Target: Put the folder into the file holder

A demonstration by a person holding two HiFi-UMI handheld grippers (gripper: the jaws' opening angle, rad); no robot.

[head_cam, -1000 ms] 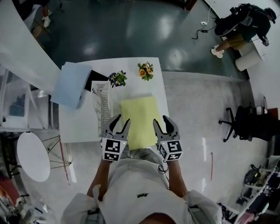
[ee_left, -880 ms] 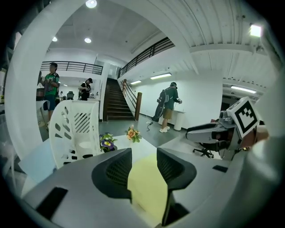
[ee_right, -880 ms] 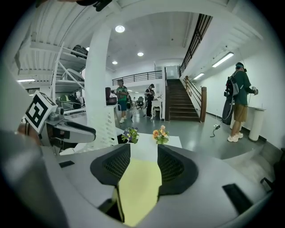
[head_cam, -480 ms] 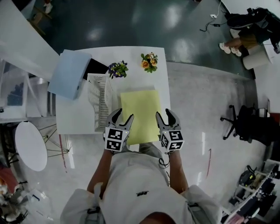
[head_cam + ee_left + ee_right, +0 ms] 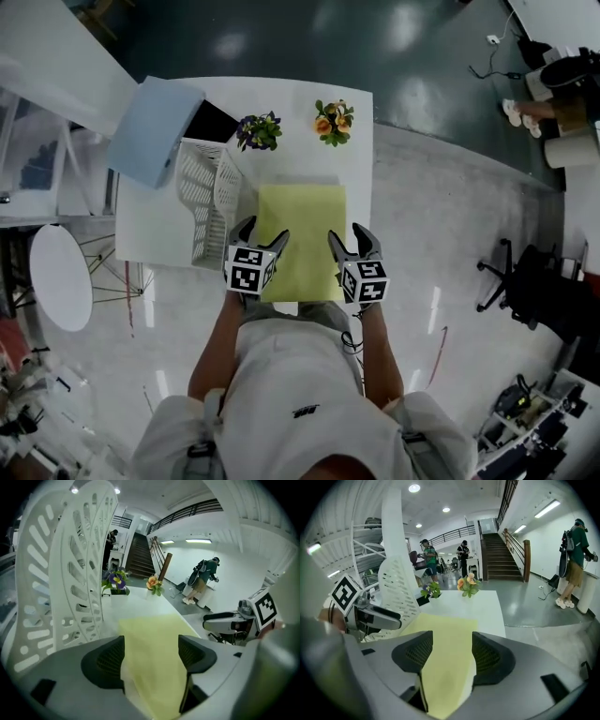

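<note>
A pale yellow folder (image 5: 300, 239) lies flat on the white table (image 5: 159, 230), its near edge past the table's front edge. The white slotted file holder (image 5: 202, 206) stands just left of it. My left gripper (image 5: 263, 232) is at the folder's near left corner and my right gripper (image 5: 348, 234) at its near right corner. In the left gripper view the folder (image 5: 150, 625) runs between the jaws, which are opening and stand off it, with the holder (image 5: 70, 573) close on the left. In the right gripper view the jaws are opening too, with the folder (image 5: 445, 630) loose between them.
A light blue folder (image 5: 155, 127) leans over the table's far left corner beside a black object (image 5: 208, 120). Two small flower pots, purple (image 5: 260, 129) and orange (image 5: 335, 120), stand at the far edge. A round white table (image 5: 61, 277) stands to the left. An office chair (image 5: 525, 281) is on the right.
Both grippers' jaws have spread apart round the folder's near corners. The head view has shifted, so the table sits higher in the picture.
</note>
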